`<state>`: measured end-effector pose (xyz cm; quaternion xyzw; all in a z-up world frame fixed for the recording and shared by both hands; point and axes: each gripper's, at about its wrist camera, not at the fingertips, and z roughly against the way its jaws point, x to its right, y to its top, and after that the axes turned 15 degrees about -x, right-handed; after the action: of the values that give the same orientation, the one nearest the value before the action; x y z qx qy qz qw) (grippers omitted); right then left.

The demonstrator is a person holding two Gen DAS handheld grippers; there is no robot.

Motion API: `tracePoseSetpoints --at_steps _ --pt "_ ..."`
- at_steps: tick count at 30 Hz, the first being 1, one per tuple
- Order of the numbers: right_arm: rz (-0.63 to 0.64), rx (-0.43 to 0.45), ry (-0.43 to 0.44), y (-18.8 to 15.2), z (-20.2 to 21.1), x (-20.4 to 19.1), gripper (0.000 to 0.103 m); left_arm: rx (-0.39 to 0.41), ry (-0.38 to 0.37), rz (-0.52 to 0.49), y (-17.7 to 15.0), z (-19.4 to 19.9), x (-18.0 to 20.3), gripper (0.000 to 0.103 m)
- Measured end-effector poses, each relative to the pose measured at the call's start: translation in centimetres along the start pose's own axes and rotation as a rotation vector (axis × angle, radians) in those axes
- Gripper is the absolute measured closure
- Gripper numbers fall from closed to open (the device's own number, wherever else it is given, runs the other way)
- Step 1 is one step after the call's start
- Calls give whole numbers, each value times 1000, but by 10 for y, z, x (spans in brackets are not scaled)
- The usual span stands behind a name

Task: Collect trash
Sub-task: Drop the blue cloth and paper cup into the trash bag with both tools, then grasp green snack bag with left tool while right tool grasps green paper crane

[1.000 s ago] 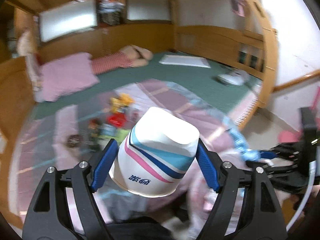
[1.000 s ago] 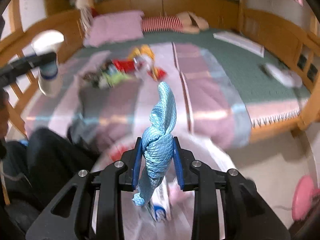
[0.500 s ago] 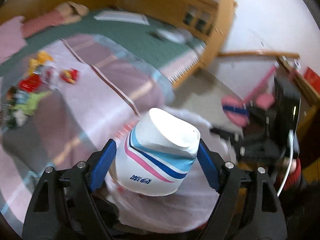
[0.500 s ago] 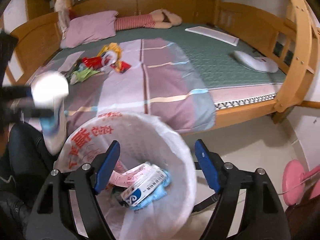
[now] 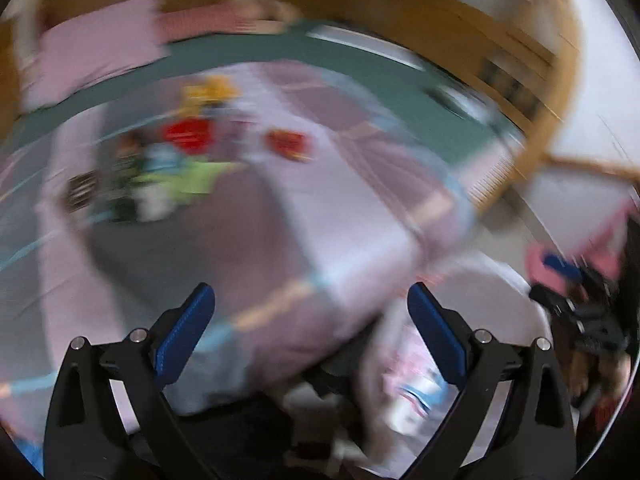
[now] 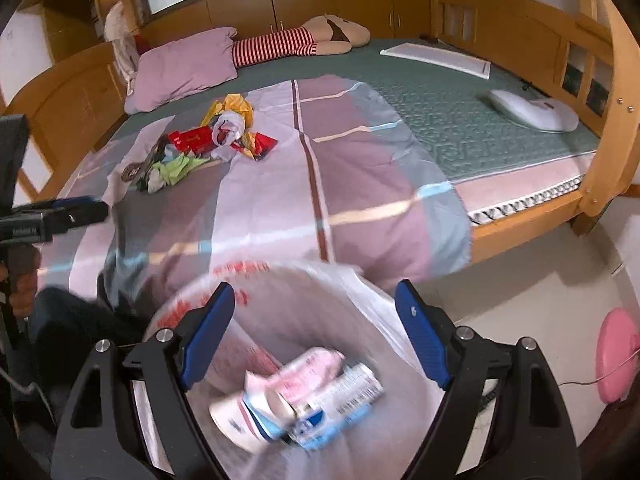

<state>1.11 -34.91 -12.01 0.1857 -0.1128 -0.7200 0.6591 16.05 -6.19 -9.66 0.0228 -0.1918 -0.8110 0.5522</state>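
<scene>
**Entry: trash collection, bedside**

- **Trash bin** (image 6: 304, 360): a white plastic-lined bin with red print, placed on the floor beside the bed, directly below the right gripper. A paper cup (image 6: 244, 412) with blue and pink stripes and several wrappers are seen lying inside. In the left wrist view the bin (image 5: 492, 300) is badly blurred at lower right.
- **Right gripper** (image 6: 310, 332): fingers (image 6: 420, 344) are spread wide apart, with nothing between them; it is held over the bin mouth.
- **Left gripper** (image 5: 310, 336): fingers (image 5: 184, 336) are likewise wide apart and empty. The view is smeared by motion, so fine detail cannot be read.
- **Remaining trash** (image 6: 200, 152): a pile of wrappers, red packets, a yellow bag and green scraps is left on the striped blanket (image 6: 352, 184), well apart from the bin.
- **Other items noted:** pink pillow (image 6: 180, 68), striped plush toy (image 6: 296, 44), white device (image 6: 532, 110) on the green mattress.

**Risks judged from this state**

- The light liner could be caught by a finger and the bin tipped, spilling what is collected.
- Thin wrappers could be pinched together with blanket fabric, so the blanket would be dragged.
- Crumpled bags in the pile overlap; one pulled out could scatter neighbours or slip from a shallow pinch on the way back.
- A fast swing of the left gripper may spoil aim at the pile.
</scene>
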Motion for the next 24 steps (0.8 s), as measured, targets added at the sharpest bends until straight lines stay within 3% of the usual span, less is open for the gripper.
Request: tracePoseSetpoints --at_steps 5,9,13,19,24 --pt "21 5 36 53 -34 -44 22 50 42 203 12 16 -81 9" --pt "88 27 56 108 -65 -100 30 96 79 310 9 34 -137 9" --pt "125 80 27 148 -98 -160 31 91 85 396 12 35 -184 9" --pt "45 16 -19 184 -167 -225 31 57 79 423 38 14 -222 9" --pt "-32 -23 -49 194 -204 -238 31 14 53 408 74 -25 -237 9"
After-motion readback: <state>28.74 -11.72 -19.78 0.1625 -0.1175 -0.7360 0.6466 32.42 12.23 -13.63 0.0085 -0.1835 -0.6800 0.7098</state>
